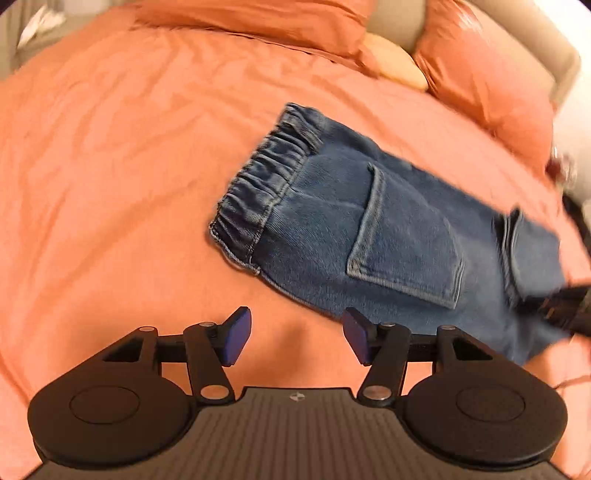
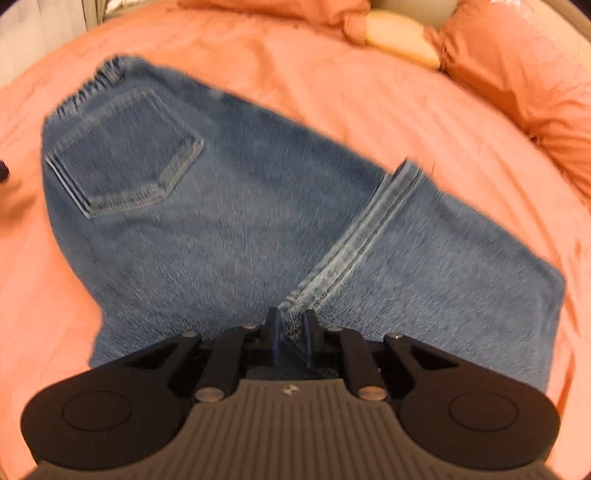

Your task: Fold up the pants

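Note:
Blue denim pants [image 1: 388,229] lie folded on the orange bed, with the elastic waistband [image 1: 266,177] to the left and a back pocket [image 1: 402,236] facing up. My left gripper [image 1: 295,325] is open over bare sheet, just off the pants' near edge, with nothing between its fingers. In the right wrist view the pants [image 2: 240,221] fill the middle, and a stitched hem [image 2: 369,236] runs diagonally down into my right gripper [image 2: 291,321]. Its jaws stand narrow and are shut on a pinch of that hem. The back pocket [image 2: 125,155] lies far left.
The orange bedsheet [image 1: 110,166] is wrinkled all around the pants. Orange pillows [image 1: 491,81] and a pale cushion [image 1: 399,62] lie at the head of the bed. A grey headboard [image 1: 391,18] stands behind them.

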Available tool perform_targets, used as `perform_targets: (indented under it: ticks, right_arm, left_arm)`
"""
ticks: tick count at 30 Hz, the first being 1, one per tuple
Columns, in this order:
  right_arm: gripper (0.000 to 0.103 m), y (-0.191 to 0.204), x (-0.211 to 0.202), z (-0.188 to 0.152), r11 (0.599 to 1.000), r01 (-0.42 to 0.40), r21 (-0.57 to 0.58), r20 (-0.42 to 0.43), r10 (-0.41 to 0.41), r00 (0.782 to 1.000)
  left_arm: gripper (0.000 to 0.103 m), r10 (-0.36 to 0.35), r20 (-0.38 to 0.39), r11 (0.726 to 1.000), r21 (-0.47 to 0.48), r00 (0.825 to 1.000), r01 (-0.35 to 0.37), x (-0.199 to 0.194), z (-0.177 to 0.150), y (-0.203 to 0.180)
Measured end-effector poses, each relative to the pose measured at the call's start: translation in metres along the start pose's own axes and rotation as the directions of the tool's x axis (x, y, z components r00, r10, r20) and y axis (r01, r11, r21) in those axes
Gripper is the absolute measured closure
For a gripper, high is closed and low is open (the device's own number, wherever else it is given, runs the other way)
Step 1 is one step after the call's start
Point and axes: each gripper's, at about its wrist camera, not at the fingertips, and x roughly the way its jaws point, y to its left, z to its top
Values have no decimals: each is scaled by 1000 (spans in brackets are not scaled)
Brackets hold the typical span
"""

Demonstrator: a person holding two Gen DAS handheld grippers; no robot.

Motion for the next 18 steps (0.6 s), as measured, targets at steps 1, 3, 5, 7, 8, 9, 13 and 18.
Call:
perform_targets:
  ticks: [1, 3, 5, 7, 8, 9, 13, 18]
  right_arm:
    - [93, 2, 2, 0, 1000, 8, -11, -5, -8, 1000]
    - [92, 6, 1, 1, 999, 18, -52, -27, -19, 999]
    - [90, 9, 1, 4, 995, 23, -95, -57, -29, 998]
    - [86, 11, 2, 8, 994, 25, -105, -79, -33, 996]
    - [85, 13, 3, 9, 994, 28, -110, -84, -37, 996]
    - [84, 14, 4, 9, 993, 30, -115, -89, -41, 995]
    - [82, 13, 8, 6, 993, 23, -118, -100, -35, 994]
    - [82, 6, 13, 6, 996, -3, -87, -120, -8, 993]
  left_arm:
    - [34, -13, 5, 1000, -27, 1000, 13, 2, 2, 3]
    - [24, -40, 23, 995, -87, 999, 41, 5, 5, 10]
    - [21, -57, 43, 984, -165, 997, 64, 9, 9, 18]
    - [20, -82, 55, 963, -253, 995, 93, 16, 12, 28]
    - [19, -89, 55, 951, -291, 995, 101, 22, 13, 33]
    - [19, -89, 54, 939, -328, 995, 102, 28, 13, 37]
    - [14, -138, 74, 864, -479, 988, 156, 52, 6, 57]
    - [18, -178, 161, 809, -538, 971, 237, 68, 3, 64]
